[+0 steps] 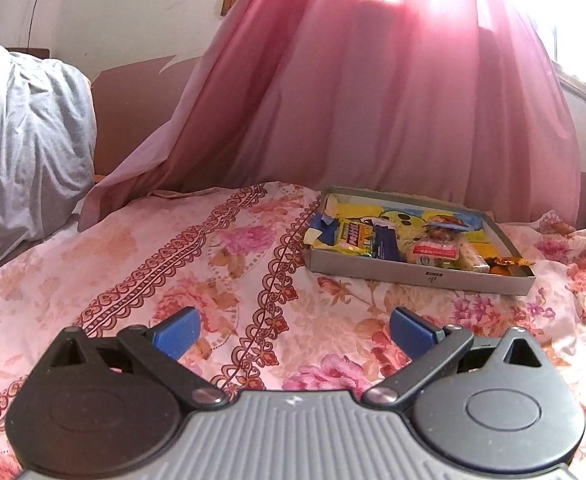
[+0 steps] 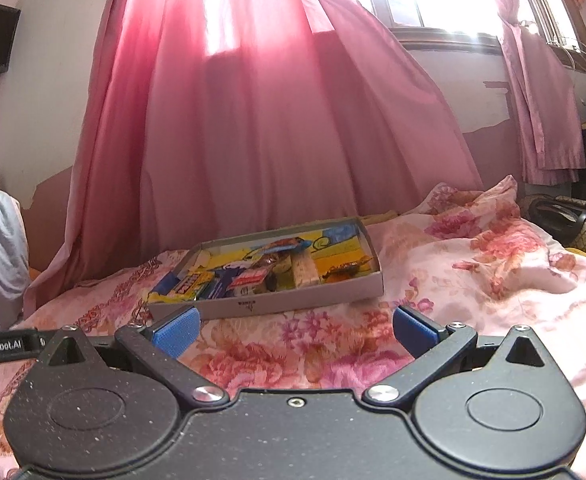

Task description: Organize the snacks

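Left gripper (image 1: 295, 330) and right gripper (image 2: 295, 330): jaws wide, holding nothing. A shallow box (image 2: 293, 302) of snacks (image 2: 253, 276) rests on the bed (image 2: 473, 280), frame centre, below the pink curtain (image 2: 253, 120)

A bed covered by a pink floral sheet (image 1: 197, 264) carries everything here. Directly on the sheet rests a shallow grey cardboard tray (image 1: 409, 276), holding assorted snack packets, near the far edge by the curtain. A pale blue pillow (image 1: 25, 152) lies at the bed's left end.
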{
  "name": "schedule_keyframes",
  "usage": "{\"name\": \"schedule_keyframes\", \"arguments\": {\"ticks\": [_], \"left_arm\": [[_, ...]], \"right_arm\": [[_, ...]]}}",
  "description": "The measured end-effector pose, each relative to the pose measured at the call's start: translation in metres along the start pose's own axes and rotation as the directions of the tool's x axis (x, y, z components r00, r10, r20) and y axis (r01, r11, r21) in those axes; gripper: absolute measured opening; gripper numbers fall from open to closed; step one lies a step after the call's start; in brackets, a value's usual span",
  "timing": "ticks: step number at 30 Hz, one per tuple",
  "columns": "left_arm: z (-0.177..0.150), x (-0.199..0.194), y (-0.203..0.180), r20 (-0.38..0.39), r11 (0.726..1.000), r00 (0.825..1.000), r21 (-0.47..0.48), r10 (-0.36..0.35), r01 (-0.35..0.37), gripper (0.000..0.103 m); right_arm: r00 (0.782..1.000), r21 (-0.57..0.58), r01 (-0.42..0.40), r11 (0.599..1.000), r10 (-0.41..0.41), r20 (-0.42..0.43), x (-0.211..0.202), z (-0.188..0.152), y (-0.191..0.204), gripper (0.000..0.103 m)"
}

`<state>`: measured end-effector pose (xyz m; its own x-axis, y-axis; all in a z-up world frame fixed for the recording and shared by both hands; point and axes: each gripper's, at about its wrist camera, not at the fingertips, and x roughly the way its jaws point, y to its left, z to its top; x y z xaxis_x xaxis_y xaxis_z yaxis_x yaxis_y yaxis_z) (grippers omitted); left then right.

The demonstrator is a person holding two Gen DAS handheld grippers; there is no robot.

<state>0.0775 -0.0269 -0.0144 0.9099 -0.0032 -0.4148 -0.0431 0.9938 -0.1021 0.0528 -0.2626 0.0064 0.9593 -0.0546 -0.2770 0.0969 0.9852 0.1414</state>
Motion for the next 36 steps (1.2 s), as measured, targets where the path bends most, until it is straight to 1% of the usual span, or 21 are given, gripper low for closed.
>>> {"name": "schedule_keyframes", "arguments": {"ticks": [3, 6, 10, 15, 22, 31, 36], "left_arm": [[-0.003, -0.005, 0.003, 0.000, 1.000, 1.000, -0.003, -0.012, 0.012, 0.103], [-0.007, -0.013, 0.005, 0.008, 0.999, 0.999, 0.005, -0.041, 0.041, 0.103], [-0.013, -0.022, 0.008, 0.015, 0.998, 0.998, 0.015, -0.054, 0.054, 0.103], [-0.018, -0.025, 0.008, 0.011, 0.998, 0.998, 0.029, -0.056, 0.056, 0.103], [-0.027, -0.028, 0.005, 0.000, 0.996, 0.998, 0.066, -0.061, 0.061, 0.103], [-0.032, -0.025, 0.010, -0.021, 0.998, 0.999, 0.045, -0.045, 0.046, 0.103], [-0.035, -0.024, 0.008, -0.030, 0.998, 0.999, 0.053, -0.042, 0.043, 0.103]], "right_arm": [[1.000, -0.005, 0.008, 1.000, -0.008, -0.013, -0.008, -0.004, 0.003, 0.102], [1.000, -0.006, 0.014, 1.000, -0.014, -0.025, -0.016, -0.009, 0.007, 0.102], [0.998, -0.026, 0.034, 0.999, -0.035, -0.043, -0.022, -0.014, 0.014, 0.102], [0.996, -0.048, 0.059, 0.997, -0.062, -0.071, -0.024, -0.021, 0.020, 0.102], [0.992, -0.042, 0.087, 0.995, -0.090, -0.084, -0.027, -0.026, 0.021, 0.102], [0.992, -0.058, 0.068, 0.996, -0.074, -0.107, -0.023, -0.032, 0.026, 0.102], [0.991, -0.057, 0.064, 0.996, -0.070, -0.115, -0.020, -0.034, 0.026, 0.102]]}}
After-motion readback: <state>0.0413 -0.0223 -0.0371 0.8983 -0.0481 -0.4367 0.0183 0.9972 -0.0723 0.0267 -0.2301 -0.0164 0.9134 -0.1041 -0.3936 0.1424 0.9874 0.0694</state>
